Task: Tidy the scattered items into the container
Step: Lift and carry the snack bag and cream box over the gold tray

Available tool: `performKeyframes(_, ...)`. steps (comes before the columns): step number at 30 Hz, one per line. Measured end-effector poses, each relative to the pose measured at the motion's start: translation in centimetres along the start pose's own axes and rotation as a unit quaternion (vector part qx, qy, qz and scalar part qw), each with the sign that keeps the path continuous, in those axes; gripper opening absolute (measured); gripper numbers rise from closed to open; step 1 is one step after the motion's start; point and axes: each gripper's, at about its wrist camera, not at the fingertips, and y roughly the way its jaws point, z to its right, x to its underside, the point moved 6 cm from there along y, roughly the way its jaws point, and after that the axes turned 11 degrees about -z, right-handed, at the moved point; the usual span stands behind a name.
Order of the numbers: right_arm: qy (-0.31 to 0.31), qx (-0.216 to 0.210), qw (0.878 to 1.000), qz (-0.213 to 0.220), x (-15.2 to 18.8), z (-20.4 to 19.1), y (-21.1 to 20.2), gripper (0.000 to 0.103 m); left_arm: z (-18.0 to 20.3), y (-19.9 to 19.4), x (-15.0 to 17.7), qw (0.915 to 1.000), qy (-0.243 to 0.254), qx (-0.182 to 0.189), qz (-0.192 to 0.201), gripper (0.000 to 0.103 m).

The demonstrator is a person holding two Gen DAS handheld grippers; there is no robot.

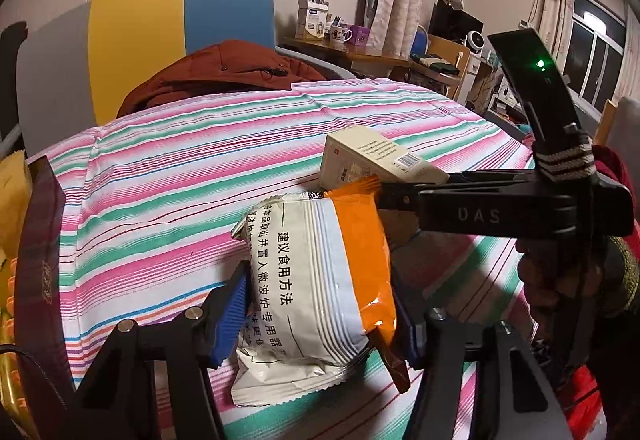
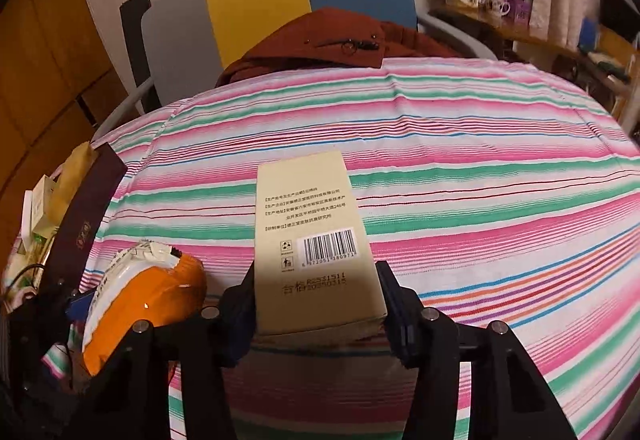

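Note:
My left gripper (image 1: 320, 312) is shut on a white and orange snack packet (image 1: 316, 280) and holds it above the striped bed. The packet also shows at the lower left of the right wrist view (image 2: 140, 296). My right gripper (image 2: 318, 304) is shut on a beige box with a barcode (image 2: 312, 240) and holds it above the bed. In the left wrist view the right gripper (image 1: 384, 195) and its box (image 1: 376, 159) are just behind the packet. The container, a dark maroon box (image 1: 40, 272), stands at the left edge and holds several items; it also shows in the right wrist view (image 2: 84, 224).
A pink, green and white striped sheet (image 1: 200, 167) covers the bed. A rust-red jacket (image 1: 224, 71) lies at the far end before a grey, yellow and blue headboard (image 1: 160, 23). A cluttered desk (image 1: 360, 47) stands at the back right.

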Motion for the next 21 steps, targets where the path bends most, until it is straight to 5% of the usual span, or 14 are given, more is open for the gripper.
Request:
performKeyframes(10,-0.003,-0.002,1.0,0.013,2.4,-1.5,-1.1,0.053,1.0,-2.0,2.5,0.9999,-0.008,0.005,-0.004,0.062)
performKeyframes(21,-0.009,-0.01,1.0,0.015,5.4,-4.0,-2.6,0.053,0.2,-4.5,5.7,0.9989,-0.029,-0.034,0.016,0.064)
